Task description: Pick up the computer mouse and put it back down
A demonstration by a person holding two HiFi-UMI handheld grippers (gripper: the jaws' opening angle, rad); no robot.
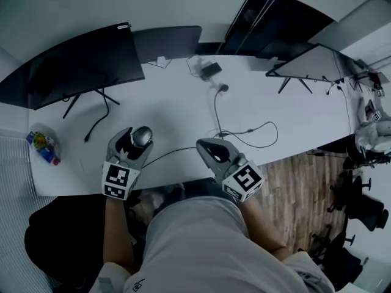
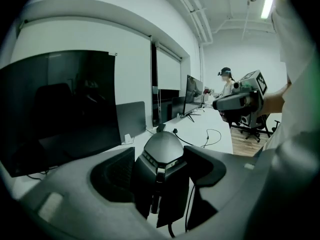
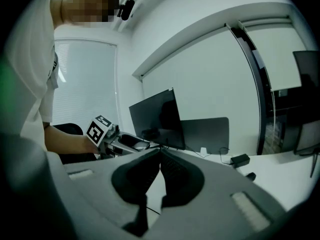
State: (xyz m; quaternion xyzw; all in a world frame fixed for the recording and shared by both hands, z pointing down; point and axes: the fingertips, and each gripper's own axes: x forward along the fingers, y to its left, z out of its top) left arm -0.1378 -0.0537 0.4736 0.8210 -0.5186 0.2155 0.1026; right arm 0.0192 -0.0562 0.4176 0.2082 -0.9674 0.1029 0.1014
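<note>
Head view: L gripper [image 1: 135,140] is pinching the computer mouse [image 1: 143,135] btwn its jaws, over the front part of the white desk [image 1: 183,96]. The mouse cable [image 1: 174,152] is trailing right toward the R gripper [image 1: 203,146], which is hovering nearby.

L gripper view: jaws are clamping the mouse's sides, cable end facing the camera. Can't tell if it's touching the desk.

R gripper view: jaws are pressing together, tips touching, nothing btwn them.
</note>
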